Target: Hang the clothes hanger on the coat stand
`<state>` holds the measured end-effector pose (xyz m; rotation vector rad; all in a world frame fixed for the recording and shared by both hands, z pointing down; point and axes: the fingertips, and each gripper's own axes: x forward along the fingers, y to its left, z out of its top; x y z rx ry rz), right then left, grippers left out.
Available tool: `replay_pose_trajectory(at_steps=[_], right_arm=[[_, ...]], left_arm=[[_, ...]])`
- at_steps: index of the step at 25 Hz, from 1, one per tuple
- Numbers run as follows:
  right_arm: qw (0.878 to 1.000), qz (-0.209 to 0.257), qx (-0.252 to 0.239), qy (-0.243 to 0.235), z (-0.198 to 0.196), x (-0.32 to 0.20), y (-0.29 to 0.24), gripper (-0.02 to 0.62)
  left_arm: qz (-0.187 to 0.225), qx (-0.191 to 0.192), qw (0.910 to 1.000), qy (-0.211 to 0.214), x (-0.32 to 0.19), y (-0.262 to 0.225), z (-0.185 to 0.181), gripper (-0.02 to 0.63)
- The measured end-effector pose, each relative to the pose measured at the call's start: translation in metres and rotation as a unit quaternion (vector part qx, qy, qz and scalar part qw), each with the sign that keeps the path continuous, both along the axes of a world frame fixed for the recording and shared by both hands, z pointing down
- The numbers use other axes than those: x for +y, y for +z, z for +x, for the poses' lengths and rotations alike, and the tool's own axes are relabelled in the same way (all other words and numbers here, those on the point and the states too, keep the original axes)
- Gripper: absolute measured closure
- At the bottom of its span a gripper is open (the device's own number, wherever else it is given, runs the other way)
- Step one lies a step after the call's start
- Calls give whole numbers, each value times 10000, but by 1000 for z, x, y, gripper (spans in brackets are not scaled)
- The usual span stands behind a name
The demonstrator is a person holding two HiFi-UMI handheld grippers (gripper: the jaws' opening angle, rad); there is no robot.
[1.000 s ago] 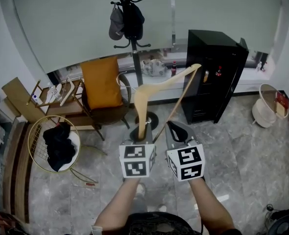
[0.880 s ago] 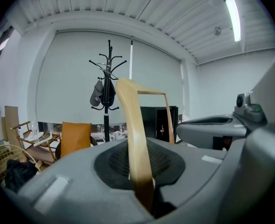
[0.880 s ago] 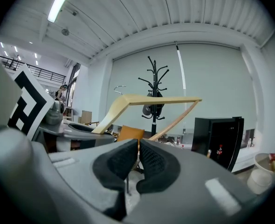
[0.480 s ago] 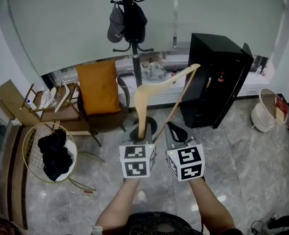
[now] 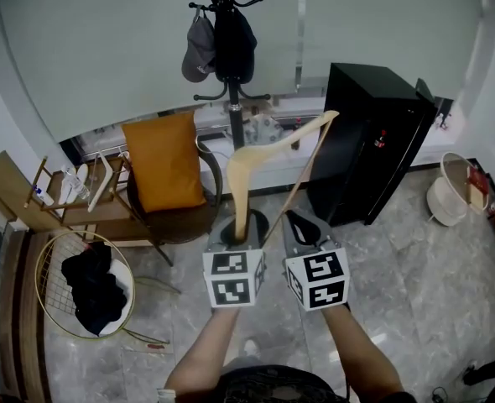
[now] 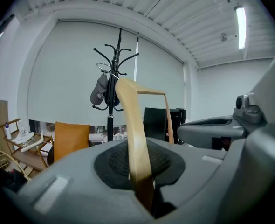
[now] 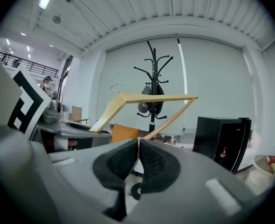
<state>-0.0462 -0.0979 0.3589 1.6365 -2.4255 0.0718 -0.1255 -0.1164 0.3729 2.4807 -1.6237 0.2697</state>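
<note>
In front of the coat stand (image 5: 233,116), we hold both forearms forward, side by side. Our left gripper (image 5: 241,227) and right gripper (image 5: 302,225) both pinch one wooden clothes hanger (image 5: 241,175).

Smooth pale wood hanger (image 5: 240,191), glossy stone floor (image 5: 415,263)
</note>
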Motion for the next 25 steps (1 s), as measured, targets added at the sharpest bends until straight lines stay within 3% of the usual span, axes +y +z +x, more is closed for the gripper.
replay_pose_trajectory(at_steps=[14,25], right_arm=[[9994,34,32,338,-39,-55,-2,592],[9992,43,-20,409,-26,-87,1,592]], left_arm=[[-2,20,9995,328,-54,6,-37,565],[-67,-55,9992,378,-82,16,-28,565]])
